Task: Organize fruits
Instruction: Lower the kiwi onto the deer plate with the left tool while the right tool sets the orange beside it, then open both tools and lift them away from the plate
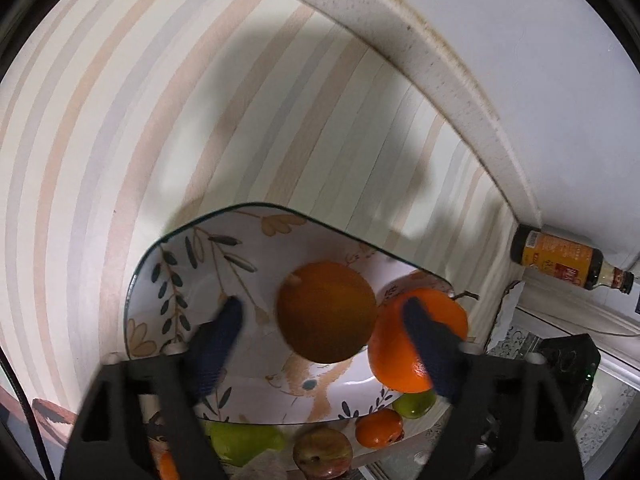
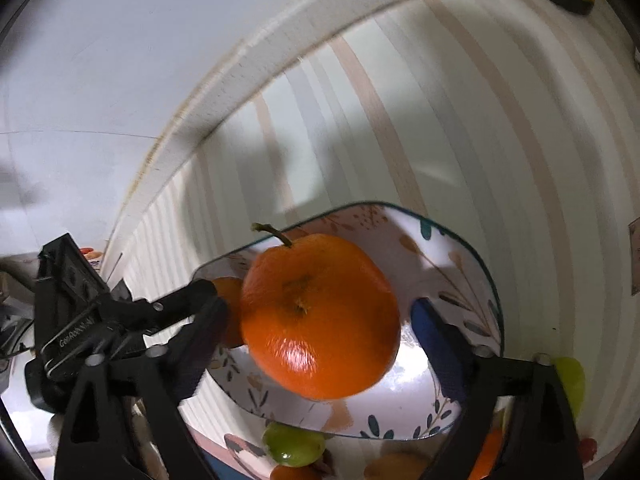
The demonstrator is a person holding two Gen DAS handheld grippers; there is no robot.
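Here my left claw gapes wide around a dull orange, its pads clear of the skin, over the patterned plate. My right claw stands open about the bright orange, stem tilted up and away. Green and orange fruits crowd the plate's near rim; a bottle lies by the striped surface's far edge.

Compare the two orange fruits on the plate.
The bright orange is glossy and has a stem; the dull orange is darker, matte, with none showing. The bright one lies at the plate's edge, the dull one nearer its middle. Both are round, and each lies between open fingers.
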